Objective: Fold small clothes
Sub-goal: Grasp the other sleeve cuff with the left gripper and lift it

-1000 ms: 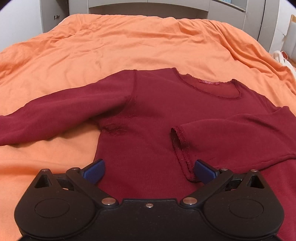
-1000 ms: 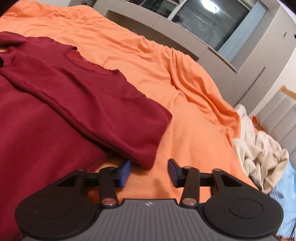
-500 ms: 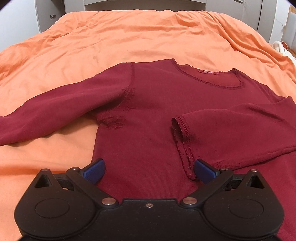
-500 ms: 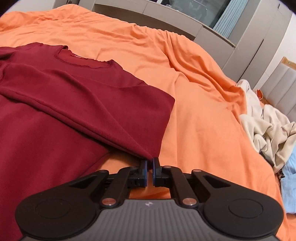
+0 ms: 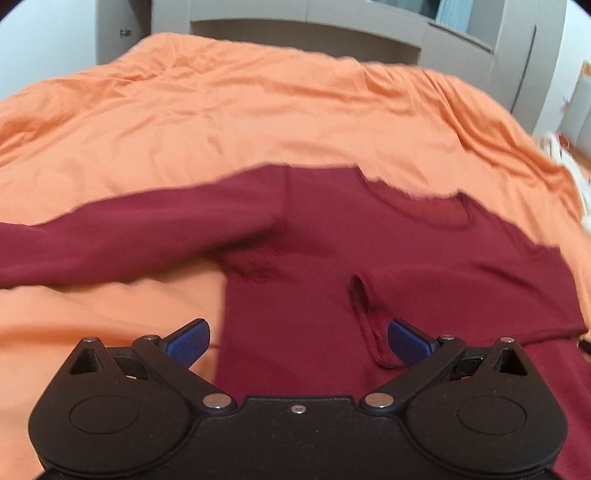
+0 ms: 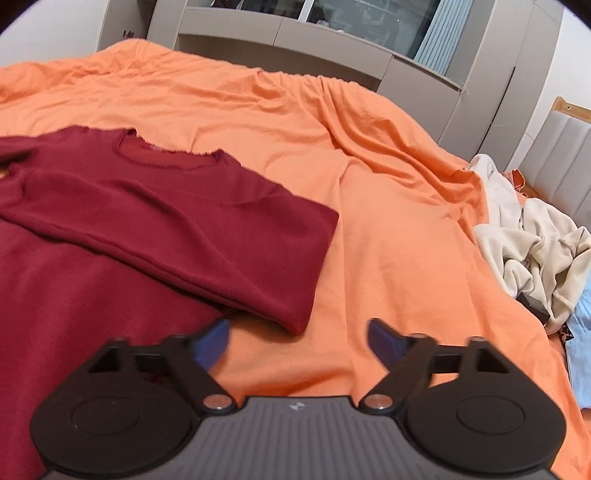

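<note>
A dark red long-sleeved top [image 5: 332, 251] lies flat on the orange bedspread [image 5: 258, 110], neckline at the far side. Its right sleeve [image 6: 207, 243] is folded across the chest, with the cuff [image 5: 365, 314] near the middle. Its left sleeve [image 5: 110, 240] stretches out to the left. My left gripper [image 5: 297, 341] is open and empty above the top's body, the cuff just inside its right finger. My right gripper [image 6: 297, 341] is open and empty above the bedspread, just short of the folded sleeve's corner [image 6: 295, 321].
A heap of cream clothes [image 6: 535, 251] and a light blue cloth [image 6: 580, 354] lie at the bed's right edge. Grey cabinets [image 6: 295, 33] and a window stand behind the bed. Bare bedspread [image 6: 388, 240] lies to the right of the top.
My right gripper shut at the folded sleeve's corner half a second ago and has now opened wide and pulled back. My left gripper stayed open and shifted slightly left.
</note>
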`<state>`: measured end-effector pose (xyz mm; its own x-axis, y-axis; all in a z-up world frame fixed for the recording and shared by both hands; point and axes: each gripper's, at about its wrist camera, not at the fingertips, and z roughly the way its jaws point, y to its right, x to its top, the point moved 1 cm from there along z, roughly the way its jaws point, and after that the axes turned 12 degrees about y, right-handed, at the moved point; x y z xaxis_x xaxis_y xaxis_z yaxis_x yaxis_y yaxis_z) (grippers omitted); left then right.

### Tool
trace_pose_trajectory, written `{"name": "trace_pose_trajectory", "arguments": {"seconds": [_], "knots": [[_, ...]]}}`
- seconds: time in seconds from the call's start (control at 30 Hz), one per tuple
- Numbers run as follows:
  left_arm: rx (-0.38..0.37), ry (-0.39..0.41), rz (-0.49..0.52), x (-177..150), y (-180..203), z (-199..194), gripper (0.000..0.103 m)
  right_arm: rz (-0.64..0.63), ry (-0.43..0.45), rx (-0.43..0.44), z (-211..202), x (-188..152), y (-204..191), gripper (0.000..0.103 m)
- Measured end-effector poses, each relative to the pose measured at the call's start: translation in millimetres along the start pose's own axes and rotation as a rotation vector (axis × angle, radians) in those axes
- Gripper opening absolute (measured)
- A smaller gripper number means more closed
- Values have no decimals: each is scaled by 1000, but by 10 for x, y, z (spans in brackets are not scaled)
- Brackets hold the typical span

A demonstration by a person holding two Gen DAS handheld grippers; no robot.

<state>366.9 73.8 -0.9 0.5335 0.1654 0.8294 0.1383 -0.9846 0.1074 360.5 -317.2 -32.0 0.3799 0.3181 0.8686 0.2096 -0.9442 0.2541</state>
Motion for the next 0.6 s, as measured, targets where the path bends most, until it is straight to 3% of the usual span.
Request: {"name": "trace_pose_trajectory", "arguments": {"seconds": [0.1, 0.23, 0.6], "knots": [[55, 45, -34, 96, -278, -156, 102, 19, 50, -5, -112, 58, 9, 101], [139, 104, -119, 192, -757, -359, 102, 70, 121, 14, -229, 144, -6, 103], [357, 214, -491, 184, -2264, -796, 102, 241, 257, 161, -521, 354, -169, 103]]}}
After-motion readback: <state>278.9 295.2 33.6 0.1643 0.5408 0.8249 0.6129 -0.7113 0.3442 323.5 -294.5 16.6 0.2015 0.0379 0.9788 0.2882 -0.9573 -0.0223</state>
